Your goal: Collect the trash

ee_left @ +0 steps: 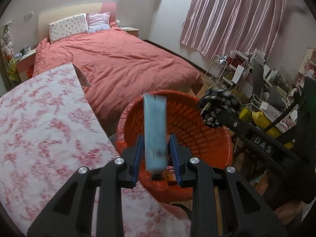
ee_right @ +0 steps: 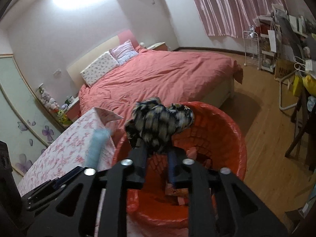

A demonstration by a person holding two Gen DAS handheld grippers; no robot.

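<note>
Both grippers hang over an orange-lined bin, each with something between its jaws. On the left gripper (ee_left: 155,154) the jaws stand a little apart around a pale blue pack (ee_left: 154,130), which stands upright between the blue pads (ee_left: 138,154); a thin gap seems to show on either side of it, though blur makes it hard to say whether the pads touch it. Its lower end is over the bin's (ee_left: 207,122) near rim, its top reaches toward the far rim.

On the right gripper (ee_right: 158,156) the jaws are likewise partly open, and a black, tan and white furry bundle (ee_right: 158,124) sits on top of the fingertips, above the bin's (ee_right: 227,134) mouth. Whether the pads press it cannot be told, since the fur hides them.

Inside the bin, reddish scraps (ee_right: 177,192) lie at the bottom. The bin stands just beside a table (ee_left: 39,118) with a pink-flowered cloth, on the wood floor (ee_right: 266,148). Beyond it is a bed (ee_left: 122,59) with a salmon cover and two pillows (ee_left: 68,26), and pink striped curtains (ee_left: 233,13) hang at the far wall.
</note>
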